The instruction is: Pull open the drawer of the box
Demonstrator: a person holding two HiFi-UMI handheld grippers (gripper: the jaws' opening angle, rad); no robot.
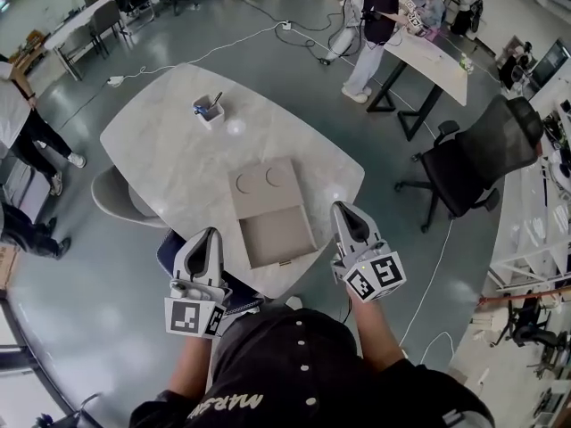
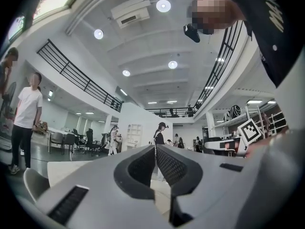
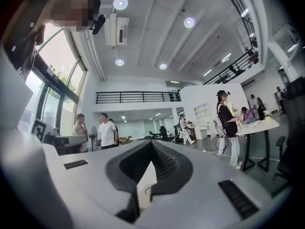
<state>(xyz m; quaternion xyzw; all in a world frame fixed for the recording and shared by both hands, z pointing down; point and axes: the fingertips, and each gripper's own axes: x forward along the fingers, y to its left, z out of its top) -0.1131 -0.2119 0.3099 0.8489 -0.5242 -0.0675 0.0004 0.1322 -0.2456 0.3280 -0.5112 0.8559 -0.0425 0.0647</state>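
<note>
Flanking the flat tan cardboard box (image 1: 265,188) on the pale marble surface (image 1: 169,141), left gripper (image 1: 211,234) and right gripper (image 1: 343,208) had jaws closed, empty. Drawer (image 1: 277,236) sat pulled out.

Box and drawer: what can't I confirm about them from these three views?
- Drawer handle: too small in the head view to tell its shape.
- Box sides: the head view looks down, so only the top shows.
- Both gripper views: the shut left tool and right tool block nearly all of the table.
- White cup contents: too small.
</note>
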